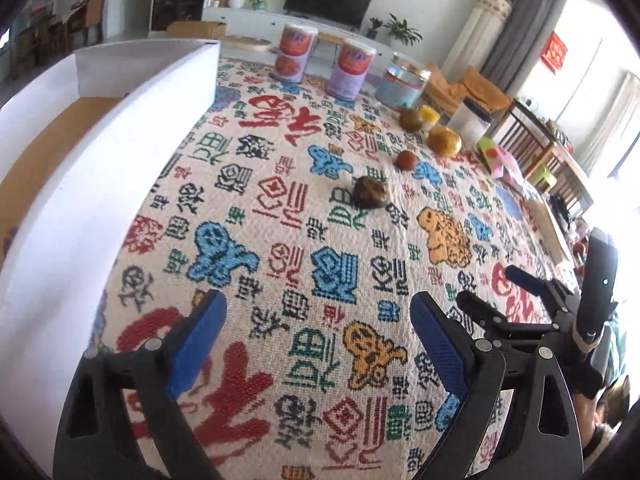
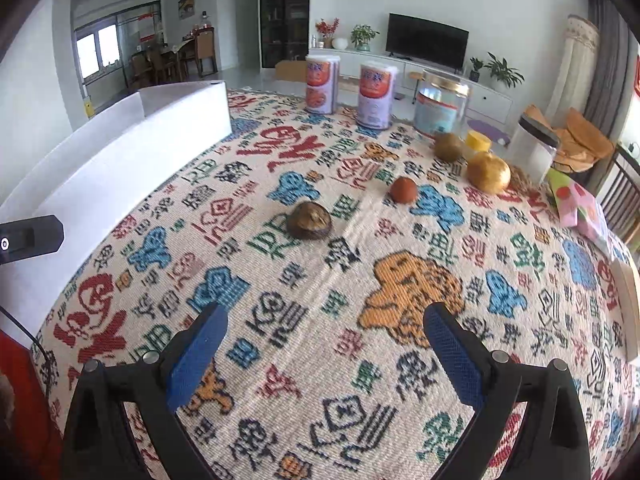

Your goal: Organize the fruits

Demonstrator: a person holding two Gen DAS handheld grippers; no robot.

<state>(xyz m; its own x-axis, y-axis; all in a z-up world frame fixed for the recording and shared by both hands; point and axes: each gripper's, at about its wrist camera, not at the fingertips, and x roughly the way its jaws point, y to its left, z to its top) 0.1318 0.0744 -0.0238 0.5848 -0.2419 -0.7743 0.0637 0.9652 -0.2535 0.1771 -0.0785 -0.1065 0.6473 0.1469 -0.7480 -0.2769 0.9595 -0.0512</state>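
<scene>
Several fruits lie in a line on the patterned tablecloth: a dark brown fruit (image 1: 370, 193) (image 2: 309, 220), a small reddish fruit (image 1: 406, 159) (image 2: 403, 190), a yellow-orange fruit (image 1: 444, 141) (image 2: 488, 172) and an olive-brown fruit (image 1: 411, 119) (image 2: 447, 147). A white cardboard box (image 1: 120, 120) (image 2: 120, 148) with a brown inside stands at the left. My left gripper (image 1: 318, 332) is open and empty above the cloth, short of the fruits. My right gripper (image 2: 322, 344) is open and empty; it also shows in the left wrist view (image 1: 492, 284) at the right.
Two tall cans (image 2: 322, 84) (image 2: 376, 95), a glass jar (image 2: 440, 108), a yellow cup (image 2: 477, 141) and a white container (image 2: 534, 152) stand at the table's far edge. A coloured packet (image 2: 580, 208) lies at the right edge. Chairs stand beyond the right side.
</scene>
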